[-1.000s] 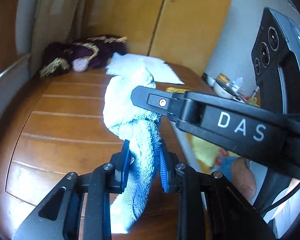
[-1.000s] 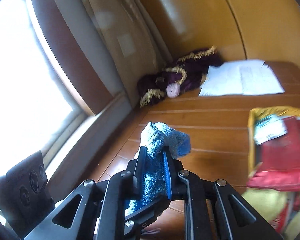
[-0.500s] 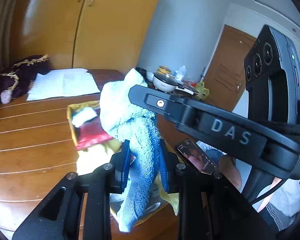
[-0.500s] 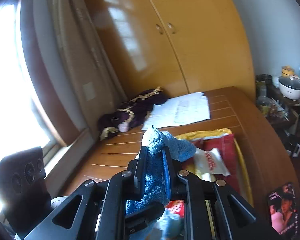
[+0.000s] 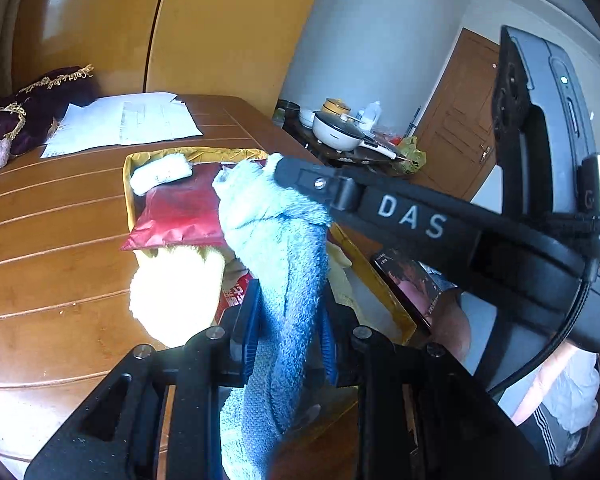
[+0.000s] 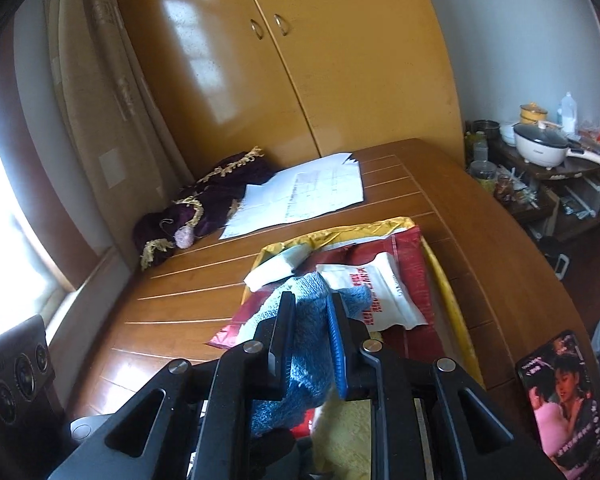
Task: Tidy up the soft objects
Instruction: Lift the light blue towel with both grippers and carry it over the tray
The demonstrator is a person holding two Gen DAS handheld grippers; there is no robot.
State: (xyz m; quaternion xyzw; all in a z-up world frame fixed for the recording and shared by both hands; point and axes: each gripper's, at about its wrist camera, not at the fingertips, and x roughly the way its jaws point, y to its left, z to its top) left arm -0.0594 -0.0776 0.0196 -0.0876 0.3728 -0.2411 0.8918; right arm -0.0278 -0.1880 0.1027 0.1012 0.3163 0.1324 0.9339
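Blue towel is pinched in both your tongs: the left tongs are clamped nearly closed on its lower part, and the right tongs squeeze its other end. You've got it hanging in the air above the yellow tray of red bags on the wooden surface.

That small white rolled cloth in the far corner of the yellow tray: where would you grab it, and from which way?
Probably across the middle of the white rolled cloth, pinching its narrow width from above. It lies flat and elongated, partly on the red bag, close to the yellow tray wall, so a side approach looks blocked.
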